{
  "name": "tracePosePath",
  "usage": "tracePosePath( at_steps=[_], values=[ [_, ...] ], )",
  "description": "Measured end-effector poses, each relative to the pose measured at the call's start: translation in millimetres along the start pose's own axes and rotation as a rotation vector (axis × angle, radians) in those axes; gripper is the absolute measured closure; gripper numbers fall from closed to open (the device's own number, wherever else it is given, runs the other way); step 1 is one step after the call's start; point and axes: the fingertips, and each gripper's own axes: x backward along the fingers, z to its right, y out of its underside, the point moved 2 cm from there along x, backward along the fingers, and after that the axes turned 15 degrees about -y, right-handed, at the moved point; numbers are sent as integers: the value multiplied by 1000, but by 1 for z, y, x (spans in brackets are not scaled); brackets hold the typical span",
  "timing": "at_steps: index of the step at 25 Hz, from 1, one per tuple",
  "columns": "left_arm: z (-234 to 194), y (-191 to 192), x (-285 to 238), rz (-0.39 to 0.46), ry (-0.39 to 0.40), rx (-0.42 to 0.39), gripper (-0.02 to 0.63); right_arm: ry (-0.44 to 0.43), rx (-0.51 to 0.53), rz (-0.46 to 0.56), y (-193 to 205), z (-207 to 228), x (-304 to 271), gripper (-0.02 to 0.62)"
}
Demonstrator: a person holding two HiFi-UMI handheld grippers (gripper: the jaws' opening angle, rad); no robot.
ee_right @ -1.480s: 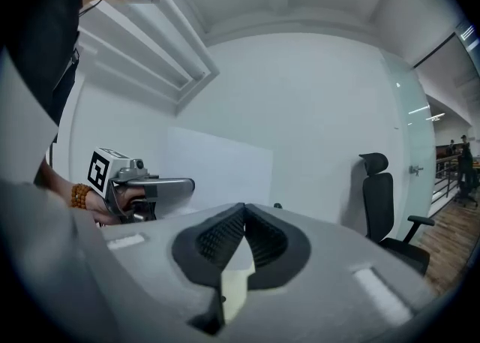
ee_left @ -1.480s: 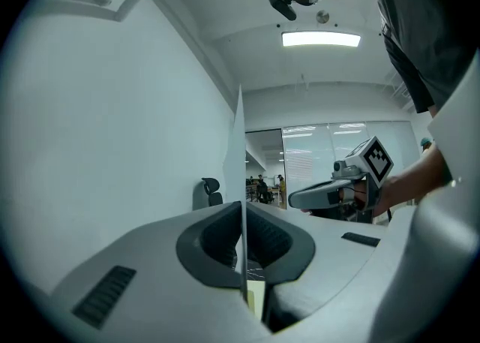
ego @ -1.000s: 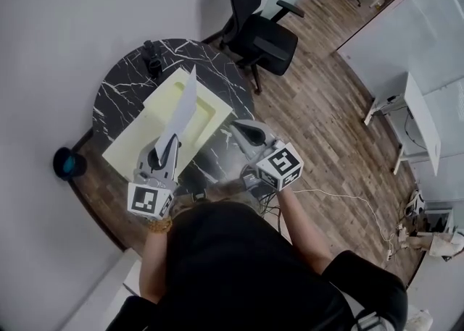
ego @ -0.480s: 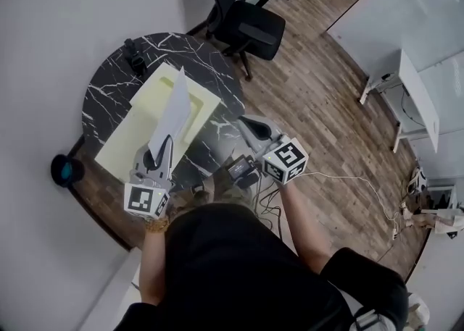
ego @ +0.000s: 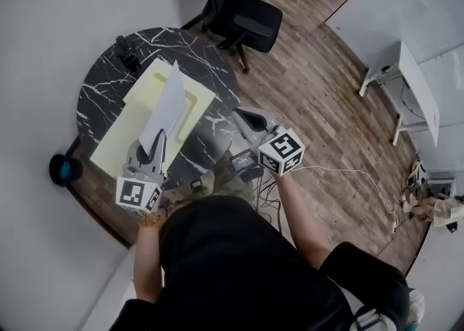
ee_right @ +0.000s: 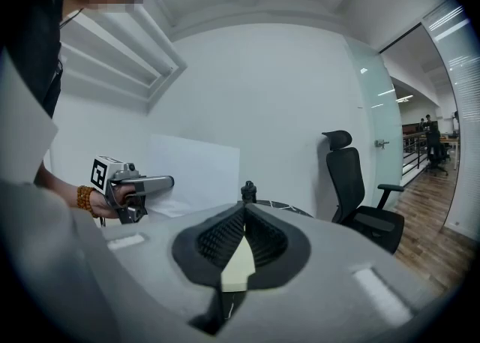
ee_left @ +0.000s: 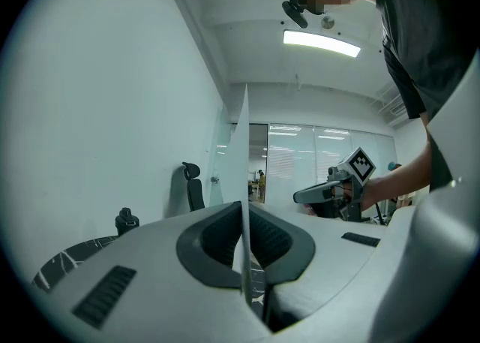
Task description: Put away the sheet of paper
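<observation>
Two grippers, one sheet: we see the left gripper [ego: 157, 140] with its jaws pressed fully together on the lower edge of the sheet of paper [ego: 165, 109]. The sheet stands on edge above the pale yellow tray [ego: 116, 141] on the round black marble table [ego: 98, 98]. In the left gripper view the paper runs as a thin line straight up from between the pads. The right gripper [ego: 239, 114] hangs beyond the table's near rim, well apart from the sheet. Its jaws meet at the tips and hold nothing, and we take the pale wedge seen through the gap behind those tips to be the tray beyond. We judge the putting-away unfinished: the paper rises over the tray's shallow recess and does not lie in it.

What worries us is the single pinch. The sheet is gripped along one short stretch of its edge, with the rest free. Any quick tilt could let it flop, fold over on itself, or catch a corner on the tray's raised rim and crease. Let go while it stands upright, it would likely sail sideways and land on the marble or the wooden floor [ego: 312, 90] rather than in the recess. With the right gripper idle, nothing steadies the free end.
</observation>
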Motion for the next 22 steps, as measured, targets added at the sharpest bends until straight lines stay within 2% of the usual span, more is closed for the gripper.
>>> tracePosePath(
  at_steps=[8,15,22],
  values=[
    [6,6,-27,-5,40,43,600,-43,61,-49,-4,-3,-8,597],
    [16,-8,-44,45,101,81,600,-29,32,-47,1,1,-8,597],
    [5,-1,-61,36,81,164,600,-22,21,-44,2,5,-13,597]
  ],
)
